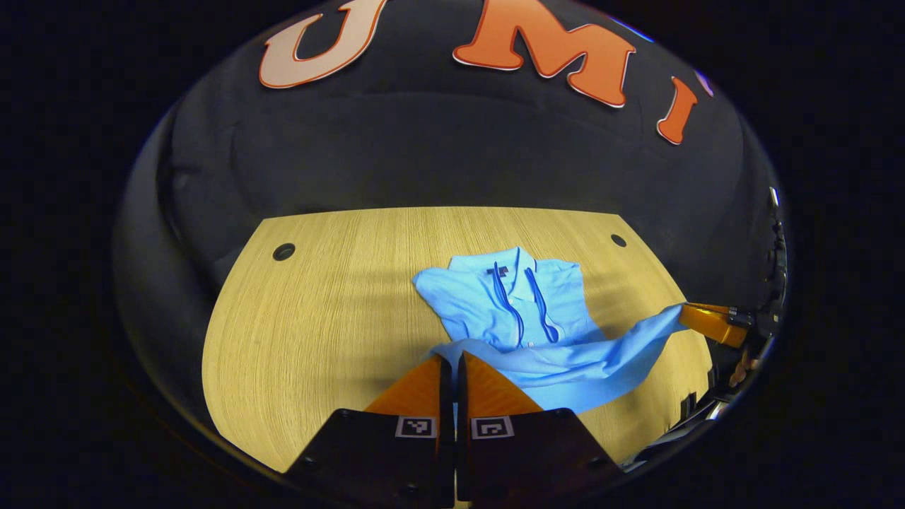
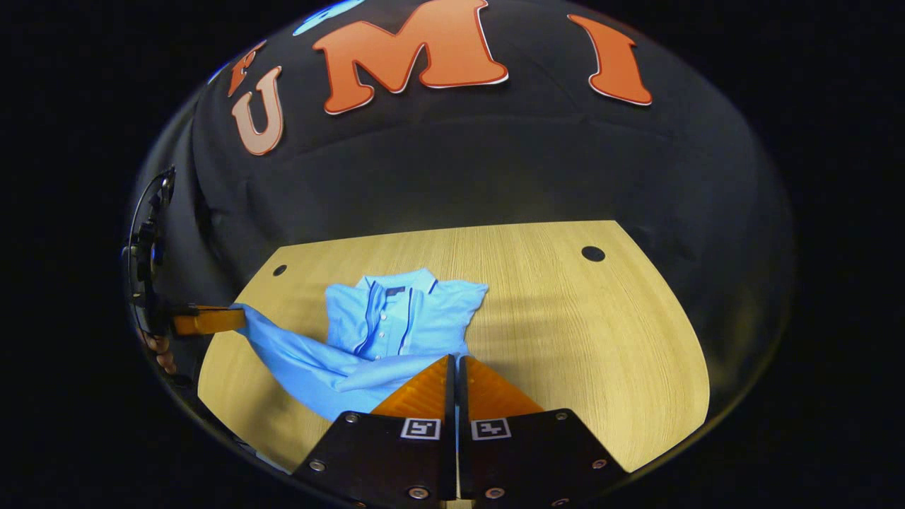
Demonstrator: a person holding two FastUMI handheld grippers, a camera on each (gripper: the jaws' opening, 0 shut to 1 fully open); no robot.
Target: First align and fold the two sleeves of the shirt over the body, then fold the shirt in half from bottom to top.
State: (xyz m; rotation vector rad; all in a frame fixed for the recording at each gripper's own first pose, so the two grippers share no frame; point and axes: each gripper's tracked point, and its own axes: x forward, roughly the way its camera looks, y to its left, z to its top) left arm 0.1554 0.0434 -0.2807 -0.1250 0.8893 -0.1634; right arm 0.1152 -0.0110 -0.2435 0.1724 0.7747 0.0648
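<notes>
While pinched at both corners — shirt (image 1: 516,311) hem lifted, sleeves hidden.

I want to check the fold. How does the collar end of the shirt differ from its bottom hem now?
The collar end lies flat on the table; the bottom hem is raised off it. The collar end is free; the hem is pinched at its corners by the left gripper and right gripper, jaws closed. Both are the same light blue cloth.

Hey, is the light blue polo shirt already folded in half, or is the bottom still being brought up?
Not yet folded: the light blue polo shirt has its hem lifted, pinched by the left tongs and right tongs.
</notes>
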